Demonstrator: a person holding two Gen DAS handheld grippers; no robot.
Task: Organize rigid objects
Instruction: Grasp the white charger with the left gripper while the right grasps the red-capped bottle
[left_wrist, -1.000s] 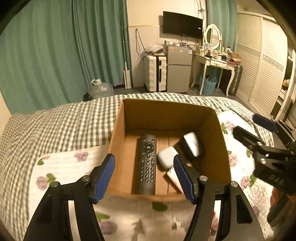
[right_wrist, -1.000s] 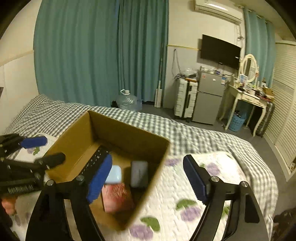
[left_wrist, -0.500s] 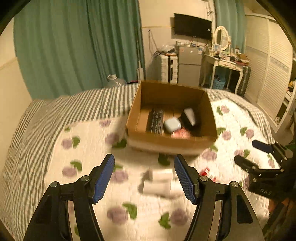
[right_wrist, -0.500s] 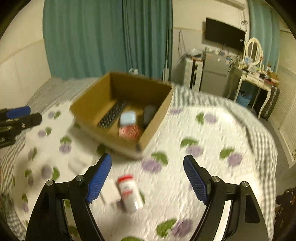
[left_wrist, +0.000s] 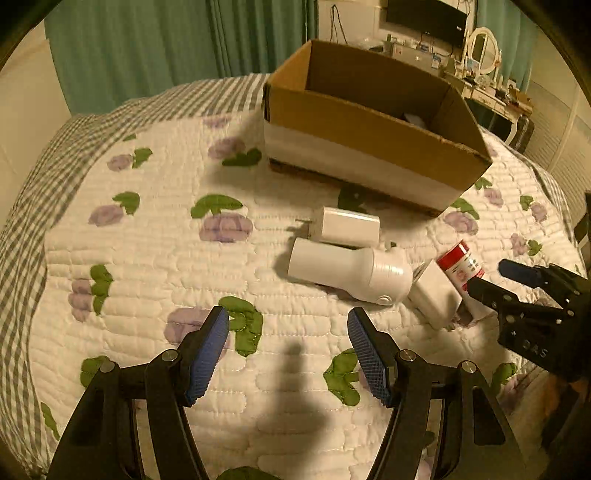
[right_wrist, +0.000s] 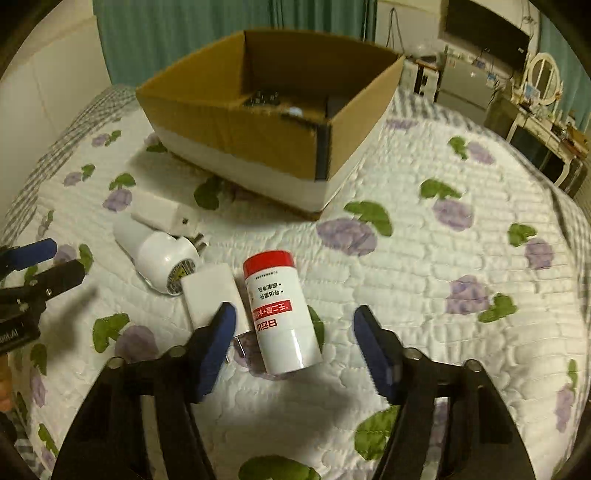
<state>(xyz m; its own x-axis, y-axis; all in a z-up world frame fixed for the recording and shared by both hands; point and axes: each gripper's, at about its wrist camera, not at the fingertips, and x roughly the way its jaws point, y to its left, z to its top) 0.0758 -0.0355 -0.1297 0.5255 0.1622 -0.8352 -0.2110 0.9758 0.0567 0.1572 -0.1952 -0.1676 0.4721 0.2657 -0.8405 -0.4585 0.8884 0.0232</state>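
A cardboard box (left_wrist: 369, 125) (right_wrist: 258, 136) sits on the quilted bed with a few objects dimly visible inside. In front of it lie a white charger block (left_wrist: 349, 227) (right_wrist: 159, 212), a white cylindrical device (left_wrist: 347, 273) (right_wrist: 155, 254), a second white plug adapter (left_wrist: 436, 295) (right_wrist: 214, 299) and a red-capped white bottle (left_wrist: 460, 262) (right_wrist: 282, 314). My left gripper (left_wrist: 288, 354) is open and empty, just short of the white cylinder. My right gripper (right_wrist: 291, 347) is open, its jaws either side of the bottle's lower end and above it.
The floral quilt (left_wrist: 147, 258) covers the bed, with a checked blanket (left_wrist: 33, 177) at the left edge. Green curtains (left_wrist: 166, 44), a dressing table (left_wrist: 491, 85) and a wall television (right_wrist: 484, 33) stand beyond the bed.
Both grippers have pulled back from above the box and dropped low over the quilt. The loose objects in front of the box have come into close view.
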